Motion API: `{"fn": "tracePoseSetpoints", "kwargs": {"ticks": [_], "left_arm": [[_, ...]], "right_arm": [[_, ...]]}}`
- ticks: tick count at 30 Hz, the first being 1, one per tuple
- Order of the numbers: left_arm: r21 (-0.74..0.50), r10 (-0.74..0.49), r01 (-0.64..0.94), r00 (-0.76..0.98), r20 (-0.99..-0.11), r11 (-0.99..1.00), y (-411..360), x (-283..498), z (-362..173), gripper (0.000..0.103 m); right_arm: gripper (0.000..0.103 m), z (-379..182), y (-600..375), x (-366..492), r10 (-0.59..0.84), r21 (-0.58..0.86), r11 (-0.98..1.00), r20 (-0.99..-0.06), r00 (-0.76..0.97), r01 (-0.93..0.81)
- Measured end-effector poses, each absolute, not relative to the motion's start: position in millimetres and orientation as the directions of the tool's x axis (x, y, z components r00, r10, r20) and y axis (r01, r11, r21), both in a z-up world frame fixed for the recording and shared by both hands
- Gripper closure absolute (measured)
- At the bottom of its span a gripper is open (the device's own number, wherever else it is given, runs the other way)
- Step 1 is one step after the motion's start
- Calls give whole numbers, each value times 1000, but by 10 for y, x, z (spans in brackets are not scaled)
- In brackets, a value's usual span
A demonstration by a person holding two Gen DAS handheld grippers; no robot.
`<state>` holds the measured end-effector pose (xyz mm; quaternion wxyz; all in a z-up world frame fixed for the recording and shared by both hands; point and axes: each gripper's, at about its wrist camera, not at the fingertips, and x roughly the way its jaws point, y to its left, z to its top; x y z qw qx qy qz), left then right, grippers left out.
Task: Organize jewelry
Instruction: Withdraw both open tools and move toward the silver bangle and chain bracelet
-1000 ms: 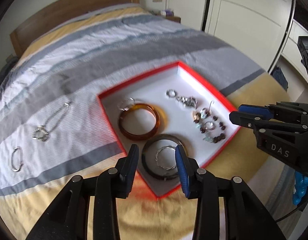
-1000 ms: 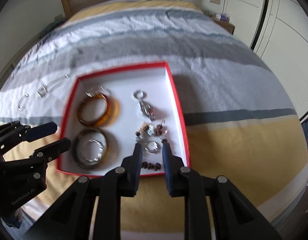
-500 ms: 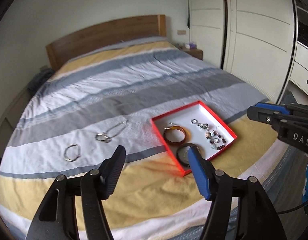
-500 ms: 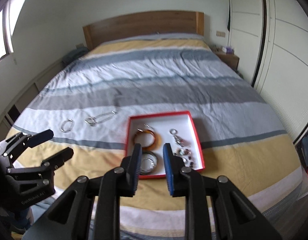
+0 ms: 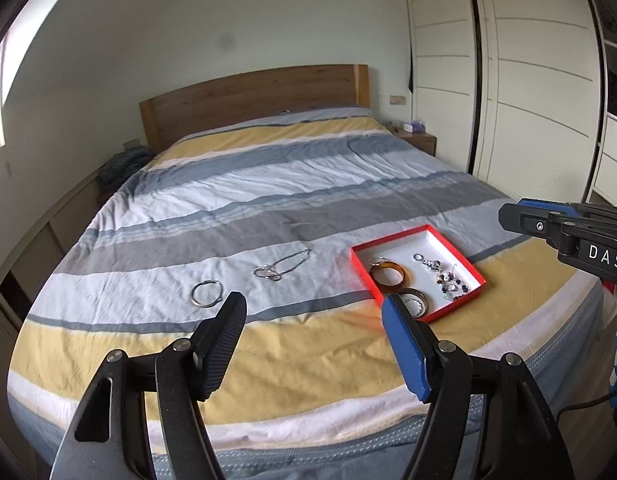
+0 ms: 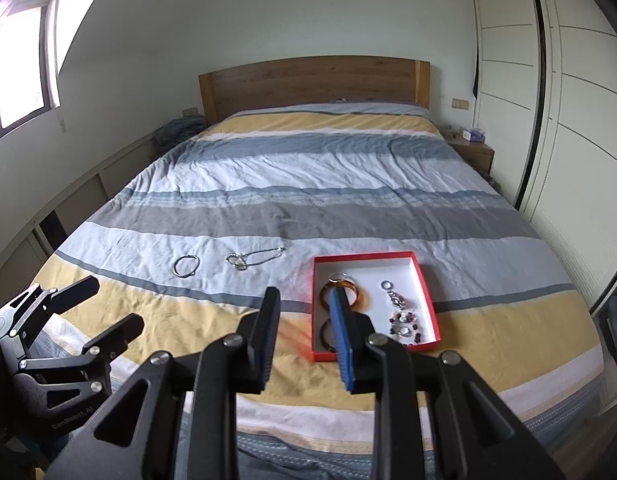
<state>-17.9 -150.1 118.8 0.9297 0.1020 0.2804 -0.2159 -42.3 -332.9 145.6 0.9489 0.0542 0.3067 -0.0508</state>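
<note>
home bedrm | dbl bed w/ striped yellow-grey-white duvet (image 6: 308, 184) | oak-wood headboard (image 6: 312, 84) | white sliding wardrobe doors (image 5: 528, 80)

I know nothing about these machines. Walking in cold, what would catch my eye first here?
Probably the red box near the foot of the striped bed, holding an amber bangle, a dark bangle and small beads. Next, the silver hoop and chain necklace lying loose on the cover to the box's left. Closest to the cameras, the left gripper and right gripper hang open above the bed's near edge, holding nothing.
</note>
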Motion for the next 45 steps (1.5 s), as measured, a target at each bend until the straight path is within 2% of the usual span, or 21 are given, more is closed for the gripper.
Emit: {"fn": "tracePoseSetpoints", "kwargs": {"ticks": [8, 11, 16, 20, 24, 28, 45], "left_arm": [[49, -327, 405, 799, -505, 913, -1099, -435, 1318, 34], [39, -315, 380, 816, -485, 924, -933, -503, 1336, 33], [34, -275, 332, 830, -485, 943, -695, -532, 1332, 31], [19, -253, 303, 826, -503, 953, -508, -507, 1292, 28], [14, -230, 277, 824, -518, 961, -366, -454, 1211, 26], [2, -212, 253, 813, -543, 967, -230, -368, 1070, 26], [-72, -154, 146, 693, -704, 987, 208, 121, 359, 26]], "right_arm": [[77, 1547, -3003, -612, -55, 59, 992, -567, 822, 108], [68, 1564, -2920, -672, -48, 64, 993, -559, 828, 101], [67, 1609, -2745, -745, -33, 63, 995, -546, 837, 80], [67, 1607, -2653, -753, -12, 78, 995, -539, 842, 64], [61, 1566, -2606, -703, 11, 102, 993, -541, 841, 52], [60, 1500, -2601, -633, 27, 116, 992, -548, 836, 45], [59, 872, -2462, -122, 41, 90, 996, -663, 748, 25]]}}
